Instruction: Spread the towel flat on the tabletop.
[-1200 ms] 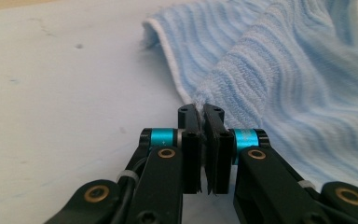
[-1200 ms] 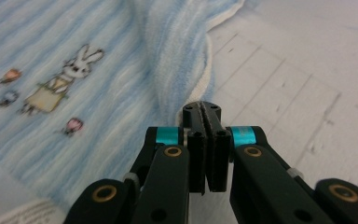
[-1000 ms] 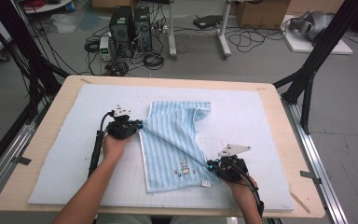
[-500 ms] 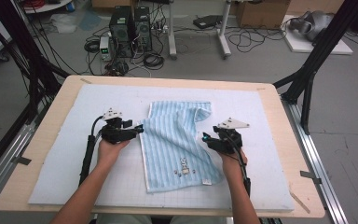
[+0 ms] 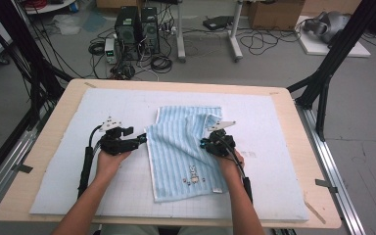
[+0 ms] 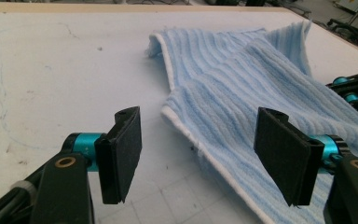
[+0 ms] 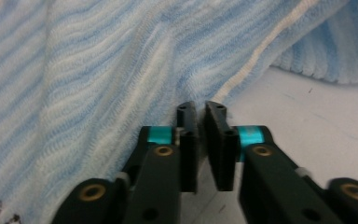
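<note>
The light-blue striped terry towel [image 5: 186, 149] lies partly folded at the middle of the white-padded worktop [image 5: 68, 191]. The right claw [image 5: 206, 142], at the towel's right edge, has just been closing; its jaws stand nearly together, and whether cloth is pinched between them is hard to make out. The left claw [image 6: 198, 154] has been opening and stands wide, astride the towel's white-hemmed left edge. Best to lower it until both pads bracket that hem before closing. The towel's lower layers are hidden.
</note>
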A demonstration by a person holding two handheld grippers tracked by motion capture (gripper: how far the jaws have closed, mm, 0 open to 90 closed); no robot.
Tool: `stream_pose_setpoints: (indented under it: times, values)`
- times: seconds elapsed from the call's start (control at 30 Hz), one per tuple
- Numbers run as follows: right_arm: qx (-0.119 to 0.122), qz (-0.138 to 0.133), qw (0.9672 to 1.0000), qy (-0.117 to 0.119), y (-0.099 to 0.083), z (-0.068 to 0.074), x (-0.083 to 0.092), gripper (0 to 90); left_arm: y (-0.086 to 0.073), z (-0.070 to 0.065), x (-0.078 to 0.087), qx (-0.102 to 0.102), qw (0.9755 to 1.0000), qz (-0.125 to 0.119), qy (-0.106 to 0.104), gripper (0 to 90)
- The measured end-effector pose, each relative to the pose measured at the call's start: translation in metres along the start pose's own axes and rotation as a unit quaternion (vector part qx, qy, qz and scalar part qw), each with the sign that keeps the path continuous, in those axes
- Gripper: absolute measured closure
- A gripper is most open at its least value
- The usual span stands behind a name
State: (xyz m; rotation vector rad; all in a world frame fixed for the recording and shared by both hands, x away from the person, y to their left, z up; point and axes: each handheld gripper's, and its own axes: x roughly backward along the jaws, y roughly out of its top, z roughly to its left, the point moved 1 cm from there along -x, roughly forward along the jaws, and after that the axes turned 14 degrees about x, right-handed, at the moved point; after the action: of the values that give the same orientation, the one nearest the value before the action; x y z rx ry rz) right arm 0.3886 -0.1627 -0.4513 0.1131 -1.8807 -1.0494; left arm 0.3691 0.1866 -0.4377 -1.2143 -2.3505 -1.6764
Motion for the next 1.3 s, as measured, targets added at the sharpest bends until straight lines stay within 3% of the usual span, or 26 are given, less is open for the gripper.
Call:
stream_pose_setpoints:
  times: [0.07, 0.13, 0.17, 0.3, 0.4, 0.43, 0.53, 0.6, 0.7, 0.77, 0.87, 1.0, 1.2, 1.3]
  values:
    - [0.007, 0.013, 0.9994, -0.032, 0.000, -0.002, 0.002, 85.9, -0.001, -0.002, 0.001, -0.003, 1.0000, 0.005, -0.001, 32.5]
    - [-0.016, 0.013, 0.9979, -0.062, -0.005, -0.010, 0.005, 85.9, -0.002, -0.007, 0.001, -0.010, 0.9999, 0.007, -0.004, 33.1]
    - [-0.029, 0.016, 0.9957, -0.086, -0.009, -0.016, 0.006, 85.9, -0.002, -0.008, 0.002, -0.011, 0.9999, 0.007, -0.005, 33.2]
    - [-0.052, 0.002, 0.9896, -0.134, -0.015, -0.029, 0.009, 85.7, -0.004, -0.015, 0.001, -0.019, 0.9997, 0.012, -0.012, 33.8]
    - [-0.054, 0.012, 0.9830, -0.175, -0.019, -0.035, 0.012, 85.1, -0.007, -0.018, -0.002, -0.022, 0.9994, 0.022, -0.016, 33.8]
    - [-0.065, 0.009, 0.9815, -0.180, -0.020, -0.037, 0.013, 83.7, -0.008, -0.020, -0.003, -0.024, 0.9993, 0.024, -0.018, 33.8]
    - [-0.075, -0.005, 0.9819, -0.174, -0.021, -0.038, 0.018, 73.8, -0.013, -0.026, -0.006, -0.033, 0.9985, 0.036, -0.023, 33.9]
    - [-0.091, -0.034, 0.9816, -0.164, -0.020, -0.038, 0.026, 66.3, -0.016, -0.029, -0.007, -0.041, 0.9978, 0.045, -0.025, 33.9]
    - [-0.086, -0.056, 0.9827, -0.154, -0.021, -0.034, 0.040, 61.1, -0.019, -0.032, -0.008, -0.046, 0.9967, 0.059, -0.030, 33.8]
    - [-0.077, -0.057, 0.9843, -0.148, -0.024, -0.030, 0.050, 58.3, -0.020, -0.034, -0.009, -0.046, 0.9961, 0.066, -0.036, 33.8]
    - [-0.064, -0.069, 0.9838, -0.152, -0.032, -0.022, 0.066, 55.2, -0.021, -0.037, -0.010, -0.044, 0.9960, 0.065, -0.042, 34.5]
    - [-0.067, -0.075, 0.9825, -0.156, -0.046, -0.016, 0.085, 50.8, -0.022, -0.040, -0.008, -0.044, 0.9960, 0.063, -0.046, 34.6]
    - [-0.081, -0.065, 0.9842, -0.143, -0.074, -0.001, 0.104, 55.1, -0.024, -0.046, 0.000, -0.043, 0.9967, 0.048, -0.049, 34.5]
    - [-0.091, -0.068, 0.9845, -0.133, -0.089, 0.008, 0.112, 46.7, -0.032, -0.047, 0.005, -0.040, 0.9971, 0.045, -0.047, 34.7]
